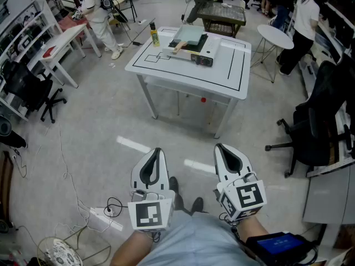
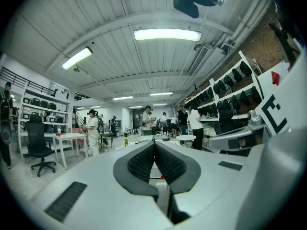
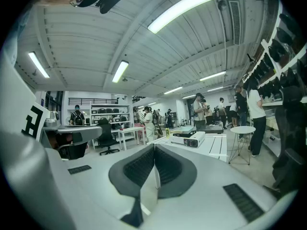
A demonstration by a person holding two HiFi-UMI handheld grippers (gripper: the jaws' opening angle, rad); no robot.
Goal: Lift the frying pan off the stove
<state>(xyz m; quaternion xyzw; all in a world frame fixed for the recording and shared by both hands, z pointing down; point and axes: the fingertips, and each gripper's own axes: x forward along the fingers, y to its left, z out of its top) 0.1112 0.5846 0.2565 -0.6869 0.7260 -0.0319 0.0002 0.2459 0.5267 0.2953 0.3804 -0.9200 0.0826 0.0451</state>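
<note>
The frying pan (image 1: 189,35) lay well ahead on the bench (image 1: 166,73), with its handle (image 1: 178,47) angled left. The left gripper (image 1: 156,154) and right gripper (image 1: 223,151) jaws stood together, empty.

Matt plastic, ribbed rubber.
Pale matt shells on left gripper (image 1: 157,151) and right gripper (image 1: 221,147), ribbed black pads (image 2: 141,163); far ahead, smooth white table (image 1: 183,73), silvery stove (image 1: 203,59), wooden-handled frying pan (image 1: 189,35).

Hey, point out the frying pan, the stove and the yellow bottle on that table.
frying pan (image 1: 189,35): head view, on the middle of the pan's body.
stove (image 1: 204,60): head view, on its front panel.
yellow bottle (image 1: 155,37): head view, on the bottle's body, below the cap.
</note>
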